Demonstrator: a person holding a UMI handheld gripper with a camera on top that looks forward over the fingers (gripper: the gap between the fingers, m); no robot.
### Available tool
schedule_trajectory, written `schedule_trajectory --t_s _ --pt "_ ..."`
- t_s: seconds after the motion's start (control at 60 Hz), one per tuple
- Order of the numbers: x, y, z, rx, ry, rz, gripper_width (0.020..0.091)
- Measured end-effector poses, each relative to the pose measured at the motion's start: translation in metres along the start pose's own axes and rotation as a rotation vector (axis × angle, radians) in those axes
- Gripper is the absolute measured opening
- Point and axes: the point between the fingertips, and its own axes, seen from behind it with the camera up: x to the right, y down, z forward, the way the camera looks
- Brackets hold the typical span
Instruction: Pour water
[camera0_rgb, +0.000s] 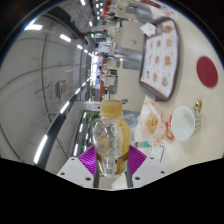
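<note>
One clear plastic bottle (110, 140) is clamped between the two fingers of the gripper (110, 163), their magenta pads (90, 158) pressing on its body from either side. The bottle's long axis runs straight ahead from the jaws, and its neck with an amber-tinted top points away from them. Just beyond and to the right of the fingers sits one white cup (185, 124) on a pale table (190, 95), with a crumpled wrapper (150, 122) between cup and bottle. Farther off lies one tray (160, 55) holding round pieces of food, and one dark red disc (207, 70) beside it. Beyond, ceiling lights stretch away.
</note>
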Motion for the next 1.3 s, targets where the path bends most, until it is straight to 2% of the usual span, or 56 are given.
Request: schedule_trajectory --t_s 0.133,0.317,0.483,0.633,0.917,1.017,1.067,1.183,1.217,1.267,1.283,1.3 --pt "-0.034 -0.058 -0.027 0.061 0.044 -0.442 0.0373" --pt "-0.025 -0.147 -0.066 0.153 0.197 -1.006 0.0375" --pt "0.049 -0.2 -0.089 0.121 0.369 -1.341 0.0373" --pt "0.117 -0.211 -0.091 0.042 0.434 -1.433 0.0373" --pt "0.19 -0.207 -0.095 -0.062 0.48 -1.415 0.0388" --pt "0.188 -0.206 -0.098 -0.033 0.454 -1.429 0.0392" --pt "0.188 -0.206 -0.098 -0.028 0.455 -1.417 0.0411" --pt "0.191 -0.206 -0.099 -0.059 0.478 -1.382 0.0519" --pt "0.193 -0.206 -0.101 -0.076 0.495 -1.361 0.0603" --pt "0.191 -0.204 -0.106 -0.089 0.505 -1.329 0.0829" --pt "0.189 -0.203 -0.108 -0.091 0.51 -1.32 0.0859" --pt "0.189 -0.203 -0.111 -0.096 0.518 -1.313 0.0842"
